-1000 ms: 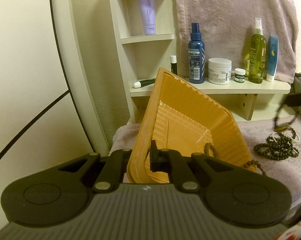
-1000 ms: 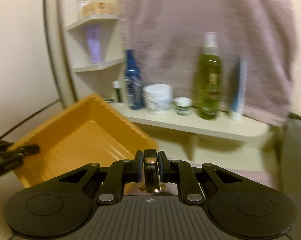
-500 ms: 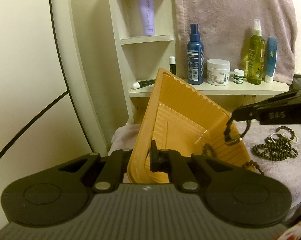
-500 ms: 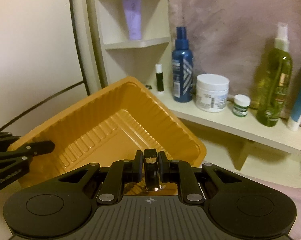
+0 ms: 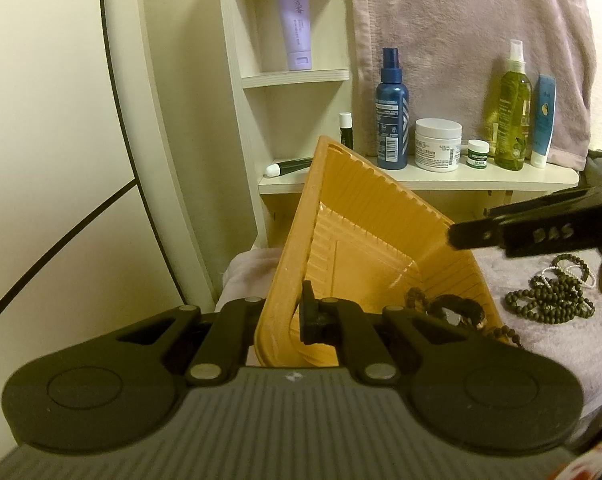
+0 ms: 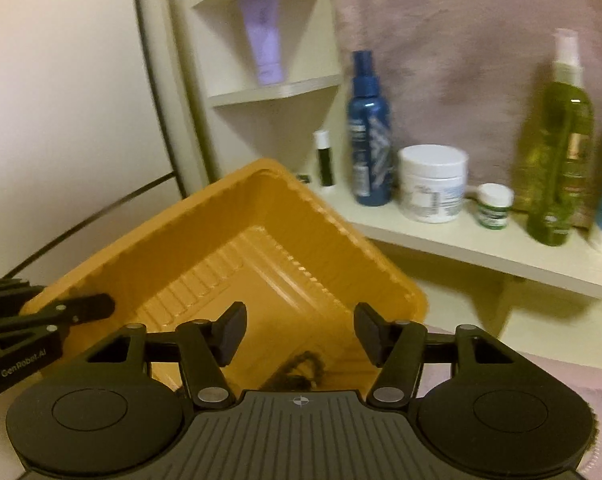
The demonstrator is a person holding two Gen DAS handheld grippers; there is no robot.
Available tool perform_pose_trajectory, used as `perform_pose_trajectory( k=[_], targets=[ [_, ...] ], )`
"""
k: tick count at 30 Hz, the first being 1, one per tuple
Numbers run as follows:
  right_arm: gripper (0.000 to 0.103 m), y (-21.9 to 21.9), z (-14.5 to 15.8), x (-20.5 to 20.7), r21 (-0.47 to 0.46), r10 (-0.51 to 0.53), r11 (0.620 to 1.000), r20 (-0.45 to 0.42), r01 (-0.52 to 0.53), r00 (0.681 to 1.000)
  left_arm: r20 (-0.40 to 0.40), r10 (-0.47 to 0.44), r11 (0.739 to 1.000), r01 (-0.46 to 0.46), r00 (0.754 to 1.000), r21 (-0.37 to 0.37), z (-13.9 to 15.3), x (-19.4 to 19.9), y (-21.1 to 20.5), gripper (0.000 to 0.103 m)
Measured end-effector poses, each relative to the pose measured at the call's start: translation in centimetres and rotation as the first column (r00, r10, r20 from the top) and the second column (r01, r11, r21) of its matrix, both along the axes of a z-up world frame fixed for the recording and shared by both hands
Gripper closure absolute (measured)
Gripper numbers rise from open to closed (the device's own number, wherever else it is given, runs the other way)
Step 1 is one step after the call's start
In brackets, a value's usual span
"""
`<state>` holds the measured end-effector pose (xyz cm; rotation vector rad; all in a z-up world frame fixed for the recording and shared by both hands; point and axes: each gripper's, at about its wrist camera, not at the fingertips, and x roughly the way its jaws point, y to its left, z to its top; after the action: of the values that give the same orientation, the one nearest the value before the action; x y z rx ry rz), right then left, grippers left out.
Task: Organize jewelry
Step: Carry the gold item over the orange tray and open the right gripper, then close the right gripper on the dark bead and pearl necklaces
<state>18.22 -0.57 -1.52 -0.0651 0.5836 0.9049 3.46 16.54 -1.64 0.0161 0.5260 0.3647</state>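
Note:
My left gripper (image 5: pixel 289 312) is shut on the near rim of an orange ribbed plastic tray (image 5: pixel 365 216) and holds it tilted. The tray also fills the middle of the right wrist view (image 6: pixel 261 248). A dark bracelet (image 5: pixel 457 312) and a brown bead strand (image 5: pixel 415 296) lie in the tray's low corner; the bracelet shows blurred in the right wrist view (image 6: pixel 301 368). My right gripper (image 6: pixel 299 330) is open and empty above the tray. It shows in the left wrist view (image 5: pixel 473 236) from the side. More dark bead strands (image 5: pixel 549 300) lie on the mauve cloth to the right.
A cream shelf (image 5: pixel 461 178) behind the tray holds a blue spray bottle (image 5: pixel 392 120), a white jar (image 5: pixel 438 144), a small green-labelled jar (image 5: pixel 478 153), a green spray bottle (image 5: pixel 511 116) and a blue tube (image 5: pixel 543 120). A lilac tube (image 5: pixel 297 28) stands on a higher shelf. A mauve towel (image 5: pixel 461 20) hangs behind.
My right gripper moved over the tray, opened and let go of the dark bracelet, which now lies in the tray's low corner. The left gripper still holds the tray tilted.

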Motion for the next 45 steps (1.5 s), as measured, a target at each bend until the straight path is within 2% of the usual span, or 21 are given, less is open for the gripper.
perform_pose_trajectory(
  k=[5,10,14,20,30,35,38,39,45],
  targets=[
    [0.043,-3.6,0.4,0.0,0.014,-0.099,0.995,0.014,0.099,0.995,0.001,0.001,1.0,-0.001,1.0,-0.001,0.0,0.0,0.0,0.097],
    [0.043,-8.7,-1.0,-0.3,0.017,-0.24,0.97,-0.029,0.241,0.97,0.001,0.0,1.0,0.0,1.0,-0.001,-0.1,0.0,0.1,0.097],
    [0.043,-12.5,-2.9,-1.2,-0.022,-0.349,0.937,-0.035,0.348,0.936,0.003,0.0,1.0,0.0,1.0,0.002,-0.1,0.0,0.0,0.097],
    [0.043,-15.8,-5.6,-2.4,-0.093,-0.427,0.901,-0.031,0.423,0.904,0.002,0.0,1.0,0.0,1.0,0.006,-0.1,0.0,0.0,0.097],
    [0.043,-16.1,-7.3,-2.8,-0.123,-0.421,0.902,-0.028,0.414,0.907,-0.002,0.002,1.0,-0.002,1.0,0.013,0.0,-0.1,-0.1,0.097],
    [0.044,-15.2,-7.6,-2.5,-0.148,-0.384,0.913,0.0,0.38,0.923,-0.001,0.001,1.0,-0.001,1.0,0.013,0.0,-0.1,-0.1,0.097],
    [0.064,-14.6,-7.7,-2.5,-0.164,-0.358,0.921,0.012,0.355,0.934,-0.001,0.001,1.0,-0.001,1.0,0.014,0.0,-0.1,-0.1,0.097],
    [0.067,-14.4,-7.8,-2.4,-0.17,-0.351,0.922,0.015,0.348,0.936,-0.001,0.001,1.0,-0.001,1.0,0.014,0.0,-0.1,-0.2,0.097],
    [0.072,-13.1,-7.3,-2.5,-0.166,-0.302,0.938,0.041,0.304,0.953,0.0,0.001,1.0,-0.001,1.0,0.013,0.0,-0.1,-0.1,0.097]
  ],
)
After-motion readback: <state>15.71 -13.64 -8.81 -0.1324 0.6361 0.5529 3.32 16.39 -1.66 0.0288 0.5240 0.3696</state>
